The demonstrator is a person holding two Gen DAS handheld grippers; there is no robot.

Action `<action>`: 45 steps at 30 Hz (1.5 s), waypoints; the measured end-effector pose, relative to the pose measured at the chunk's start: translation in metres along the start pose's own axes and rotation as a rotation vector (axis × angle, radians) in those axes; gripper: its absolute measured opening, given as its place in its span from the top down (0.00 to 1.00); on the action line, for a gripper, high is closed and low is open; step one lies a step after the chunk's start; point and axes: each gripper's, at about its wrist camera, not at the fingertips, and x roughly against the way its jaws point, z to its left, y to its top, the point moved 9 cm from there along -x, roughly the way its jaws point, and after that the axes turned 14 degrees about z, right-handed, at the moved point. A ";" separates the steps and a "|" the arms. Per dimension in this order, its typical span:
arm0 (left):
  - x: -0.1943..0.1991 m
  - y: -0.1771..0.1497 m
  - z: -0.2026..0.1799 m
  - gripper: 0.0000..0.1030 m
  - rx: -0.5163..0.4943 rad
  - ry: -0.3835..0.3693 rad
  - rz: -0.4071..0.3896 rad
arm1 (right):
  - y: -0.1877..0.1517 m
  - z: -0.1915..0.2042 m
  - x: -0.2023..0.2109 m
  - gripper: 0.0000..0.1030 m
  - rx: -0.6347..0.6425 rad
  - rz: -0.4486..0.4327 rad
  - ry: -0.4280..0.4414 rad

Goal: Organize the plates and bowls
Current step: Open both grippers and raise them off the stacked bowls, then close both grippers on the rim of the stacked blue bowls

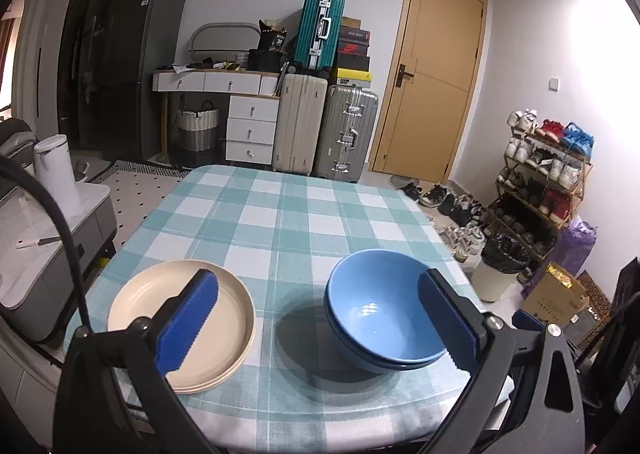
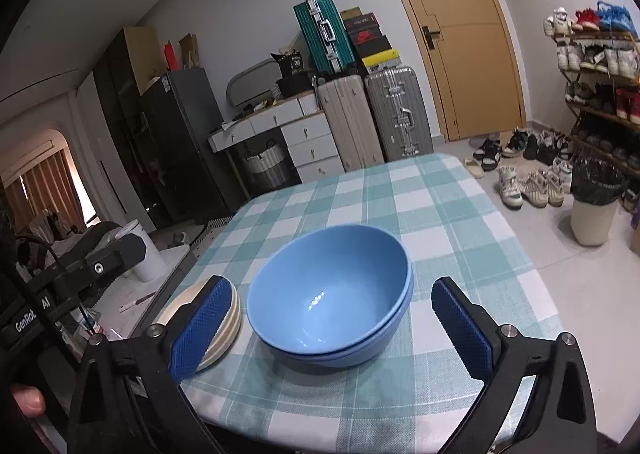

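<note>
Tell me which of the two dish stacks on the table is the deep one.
The blue bowl stack: two nested bowls with high curved walls. The cream plate stack beside it lies low and flat on the checked tablecloth.

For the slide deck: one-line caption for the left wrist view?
Open left gripper above stacked blue bowls and cream plates on checked tablecloth.

White walls, a tan door, suitcases, perhaps a fridge.
</note>
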 end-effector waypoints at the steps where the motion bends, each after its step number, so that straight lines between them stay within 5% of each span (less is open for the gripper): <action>1: -0.005 -0.001 0.000 0.02 -0.002 0.002 0.010 | -0.002 -0.002 -0.005 0.01 -0.005 0.011 -0.006; 15: -0.063 -0.006 -0.007 0.02 -0.049 0.005 0.071 | -0.008 -0.041 -0.027 0.01 -0.161 0.052 -0.031; 26: -0.121 -0.004 -0.010 0.02 -0.024 -0.008 0.232 | 0.006 -0.067 -0.059 0.01 -0.223 0.135 -0.070; 38: -0.169 -0.009 -0.014 0.02 -0.011 -0.029 0.391 | 0.020 -0.095 -0.109 0.01 -0.320 0.248 -0.009; 41: -0.178 -0.011 -0.016 0.02 -0.004 -0.046 0.434 | 0.021 -0.092 -0.119 0.06 -0.301 0.281 -0.016; 45: -0.187 -0.013 -0.014 0.04 0.003 -0.043 0.475 | 0.015 -0.092 -0.137 0.24 -0.307 0.356 -0.023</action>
